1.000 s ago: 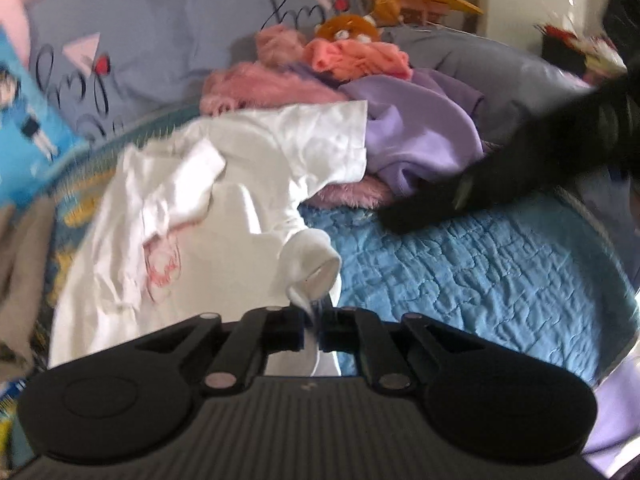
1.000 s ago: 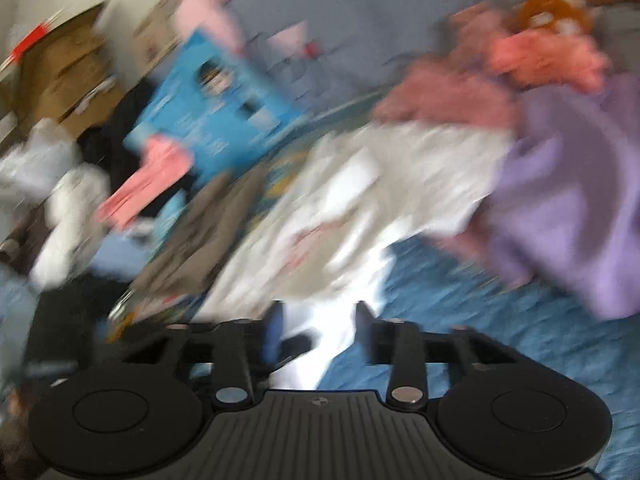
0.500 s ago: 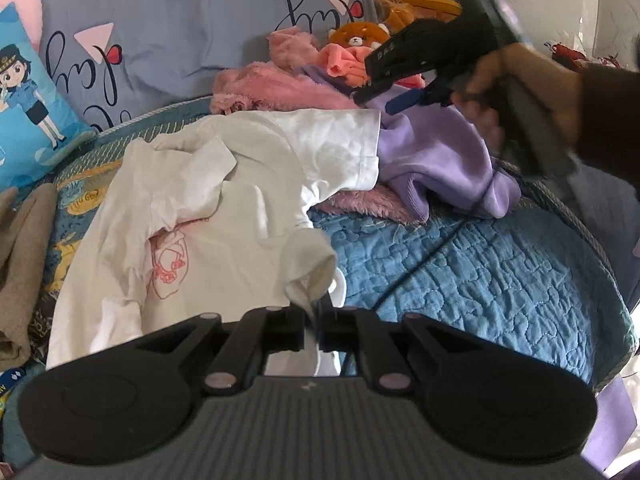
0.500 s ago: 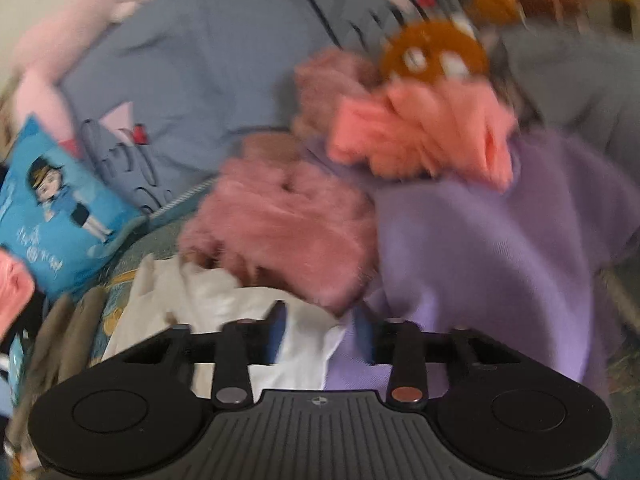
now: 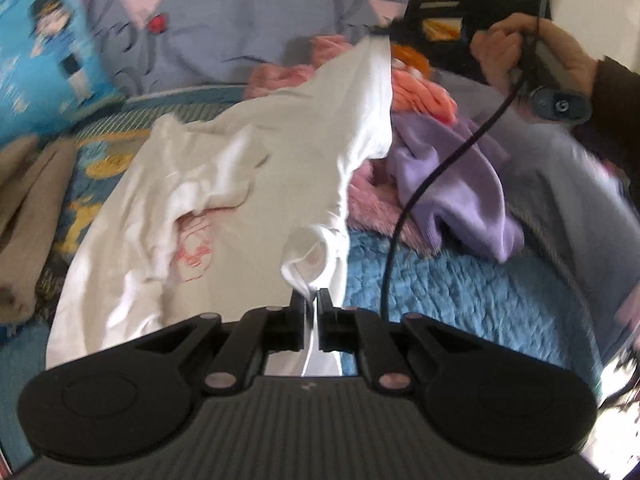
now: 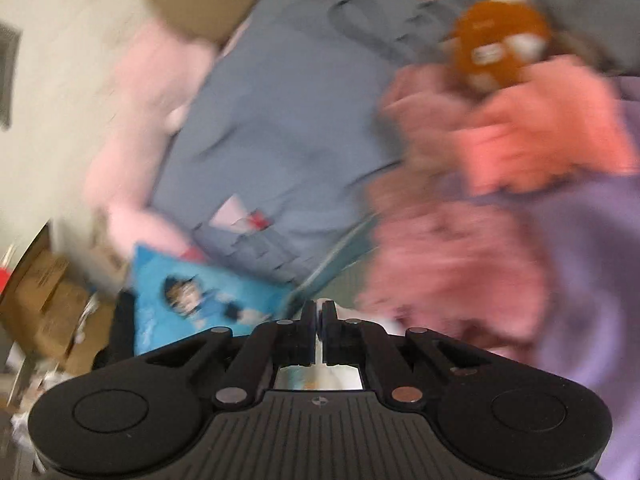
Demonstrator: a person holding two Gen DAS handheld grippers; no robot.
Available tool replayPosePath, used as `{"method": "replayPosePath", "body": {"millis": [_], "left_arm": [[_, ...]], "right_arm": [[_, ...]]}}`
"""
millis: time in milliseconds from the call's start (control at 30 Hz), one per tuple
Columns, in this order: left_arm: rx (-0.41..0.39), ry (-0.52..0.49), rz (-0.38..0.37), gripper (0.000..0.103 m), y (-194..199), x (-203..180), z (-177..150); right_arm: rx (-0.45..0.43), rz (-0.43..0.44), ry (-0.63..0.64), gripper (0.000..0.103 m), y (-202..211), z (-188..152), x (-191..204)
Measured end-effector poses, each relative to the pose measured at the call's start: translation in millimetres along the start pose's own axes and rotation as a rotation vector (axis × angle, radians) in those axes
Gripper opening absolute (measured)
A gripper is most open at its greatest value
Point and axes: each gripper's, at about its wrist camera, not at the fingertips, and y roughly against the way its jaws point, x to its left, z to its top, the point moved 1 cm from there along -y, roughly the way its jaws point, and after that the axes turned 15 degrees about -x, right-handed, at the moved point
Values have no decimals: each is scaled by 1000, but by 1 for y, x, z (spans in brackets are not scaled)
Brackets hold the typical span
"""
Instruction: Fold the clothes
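A white T-shirt [image 5: 240,184] with a pink print lies on the blue quilt [image 5: 460,304]. My left gripper [image 5: 311,300] is shut on its near sleeve cuff. My right gripper [image 6: 319,312] is shut on a far corner of the same shirt; only a sliver of white cloth shows between its fingers there. In the left wrist view the right gripper [image 5: 380,32] holds that corner lifted at the back, so the shirt's right edge hangs stretched upward.
A pile of pink, coral [image 5: 420,88] and purple [image 5: 452,176] clothes lies right of the shirt. A blue cartoon pillow [image 5: 44,52] and grey-blue pillows [image 5: 224,28] stand behind. Tan cloth [image 5: 28,208] lies at the left. A black cable [image 5: 416,200] hangs from the right gripper.
My right gripper has shut on the shirt's far corner and lifted it up and back. My left gripper has kept hold of the sleeve cuff.
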Motion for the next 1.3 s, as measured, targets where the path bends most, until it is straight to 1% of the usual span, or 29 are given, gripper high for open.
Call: {"method": "replayPosePath", "body": {"millis": [67,100,267,333,400,433,500,533,600,633,700,767,867,900,967,1033,1067,1133,1233,1267,1300], "left_arm": [[9,67,49,6,5,17,0],[19,94,78,6,7,26,-2],[132,214,281,6,6,80,-16],[174,264,352,6,4,100,-22],[189,289,380,6,5,109,-25],[197,302,394,6,6,114,-26],[208,321,418,6,7,121,-28],[203,310,421,6,8,120,-28],[191,289,425,7,12,116,-26],[184,281,428,7,14,115,-26],[169,288,437,7,18,117,-24],[158,303,446,7,21,121,-21],[150,322,462,8,24,127,-18],[148,326,468,10,25,129,-17],[139,319,482,15,30,132,-16],[126,298,500,22,36,135,-15],[120,291,510,23,38,139,-15],[109,282,526,27,42,145,-14],[103,312,514,38,48,157,-16],[100,319,516,38,49,161,-17],[98,325,531,38,48,166,-18]], "right_arm": [[51,32,10,3,-29,-9,28],[72,27,18,3,-45,-16,38],[177,-13,61,3,-125,-58,83],[207,-62,99,3,-150,-74,91],[226,-111,139,3,-171,-89,93],[233,-135,146,7,-180,-96,92],[254,-150,148,8,-191,-102,85],[245,-152,141,9,-192,-102,83],[213,-105,117,17,-182,-94,80],[197,-80,104,24,-177,-90,79],[184,-41,95,25,-163,-81,79],[201,-13,127,25,-139,-75,79],[271,6,283,25,-94,-79,76],[293,11,345,25,-80,-83,75],[352,40,518,26,-41,-102,70],[414,77,670,26,-7,-127,65],[443,98,738,26,7,-141,64],[461,152,852,26,32,-170,63],[490,235,1005,26,63,-213,62],[499,256,1043,27,68,-225,64],[490,257,1085,28,67,-235,66]]}}
